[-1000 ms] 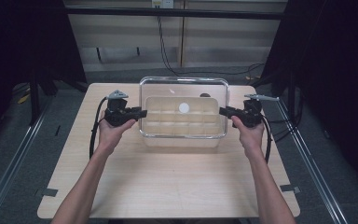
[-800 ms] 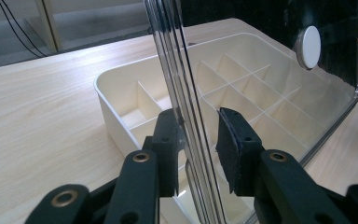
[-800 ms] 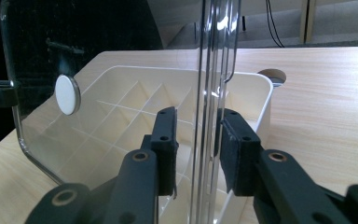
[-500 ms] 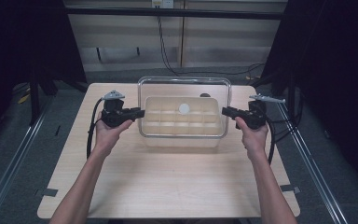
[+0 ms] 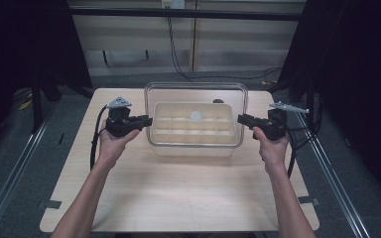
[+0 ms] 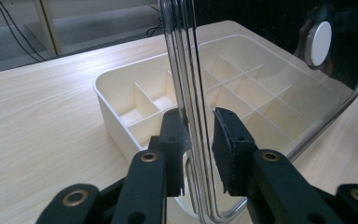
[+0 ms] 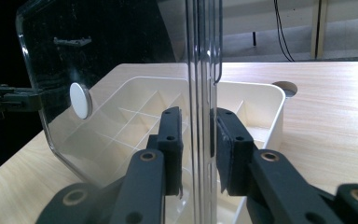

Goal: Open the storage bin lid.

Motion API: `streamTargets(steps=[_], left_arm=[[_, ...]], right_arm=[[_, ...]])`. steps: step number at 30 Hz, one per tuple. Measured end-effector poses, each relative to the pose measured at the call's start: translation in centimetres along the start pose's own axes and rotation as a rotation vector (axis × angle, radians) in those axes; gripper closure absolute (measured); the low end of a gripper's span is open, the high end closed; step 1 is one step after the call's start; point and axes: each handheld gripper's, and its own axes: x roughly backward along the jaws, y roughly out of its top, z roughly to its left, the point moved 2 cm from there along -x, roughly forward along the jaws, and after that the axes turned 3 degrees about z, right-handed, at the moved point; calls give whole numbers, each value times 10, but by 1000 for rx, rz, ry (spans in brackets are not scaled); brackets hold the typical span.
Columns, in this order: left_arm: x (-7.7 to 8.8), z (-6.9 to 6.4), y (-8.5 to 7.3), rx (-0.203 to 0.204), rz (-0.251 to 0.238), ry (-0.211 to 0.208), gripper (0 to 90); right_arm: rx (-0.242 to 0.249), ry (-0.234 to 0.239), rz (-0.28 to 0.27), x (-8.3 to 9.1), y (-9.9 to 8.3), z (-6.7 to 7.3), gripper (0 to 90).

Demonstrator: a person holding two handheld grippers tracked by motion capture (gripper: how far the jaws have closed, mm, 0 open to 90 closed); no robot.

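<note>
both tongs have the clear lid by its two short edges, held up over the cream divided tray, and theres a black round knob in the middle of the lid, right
One slip: the knob on the clear lid is white, as the left gripper view shows. The left tongs and right tongs do straddle its side edges over the cream divided tray.

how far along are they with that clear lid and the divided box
Done: the clear lid is up off the cream divided box, raised above it. In hand: the left claw and right claw each straddle a lid edge, jaws not visibly clamped. Left: grip, then move the lid, though where to is unclear.
</note>
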Motion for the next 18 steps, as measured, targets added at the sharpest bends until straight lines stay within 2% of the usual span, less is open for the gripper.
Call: streamTargets(steps=[5, 18], left_arm=[[2, -5, -6, -13, 4, -10, 749], [12, -12, -11, -26, 5, -27, 753]], right_arm=[[-12, 15, -20, 6, -10, -1, 737], [-12, 26, -18, 15, -14, 4, 739]])
